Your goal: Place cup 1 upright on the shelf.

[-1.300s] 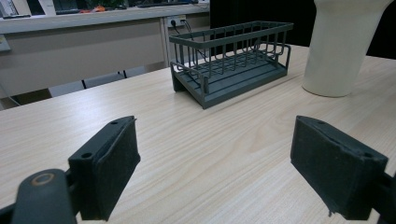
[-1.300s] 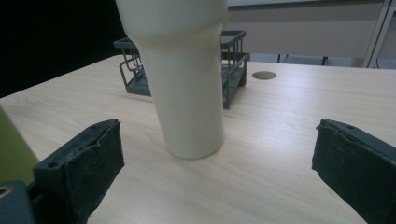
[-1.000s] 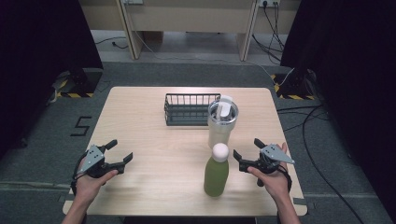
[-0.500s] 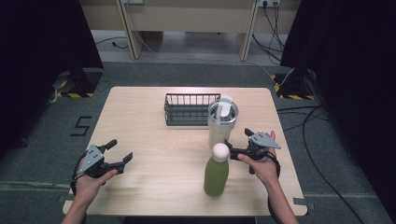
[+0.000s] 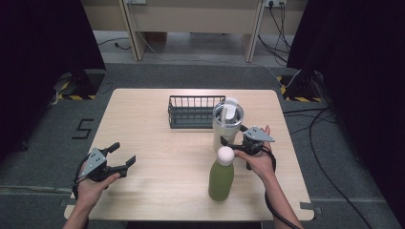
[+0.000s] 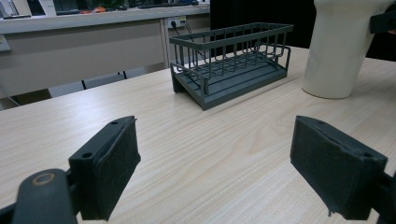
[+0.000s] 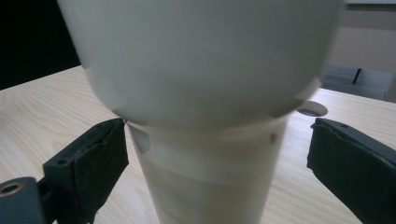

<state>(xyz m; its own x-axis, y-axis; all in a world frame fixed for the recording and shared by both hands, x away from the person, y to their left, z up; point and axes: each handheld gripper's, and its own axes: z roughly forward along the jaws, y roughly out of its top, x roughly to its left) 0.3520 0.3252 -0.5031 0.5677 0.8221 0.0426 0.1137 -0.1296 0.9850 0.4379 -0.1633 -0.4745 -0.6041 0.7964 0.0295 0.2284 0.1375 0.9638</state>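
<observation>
A cream tumbler (image 5: pixel 226 126) with a clear lid stands mid-table; in the right gripper view the tumbler (image 7: pixel 210 84) looms very close. My right gripper (image 5: pixel 232 135) is open, with one jaw on each side of the tumbler's narrow lower body (image 7: pixel 212 186); I cannot tell whether the pads touch it. A green bottle (image 5: pixel 221 175) with a white round cap stands just in front of that hand. My left gripper (image 5: pixel 122 153) hovers open over the table's near left, its jaws (image 6: pixel 215 163) holding nothing and pointing toward the basket.
A dark wire basket (image 5: pixel 191 111) sits behind the tumbler, toward the table's far side, and shows ahead as basket (image 6: pixel 233 60) in the left gripper view, beside the tumbler (image 6: pixel 338 46). Light wooden table (image 5: pixel 157 191); grey floor with cables around it.
My right gripper has moved forward and left from beside the bottle until its jaws straddle the tumbler. The left gripper has stayed where it was.
</observation>
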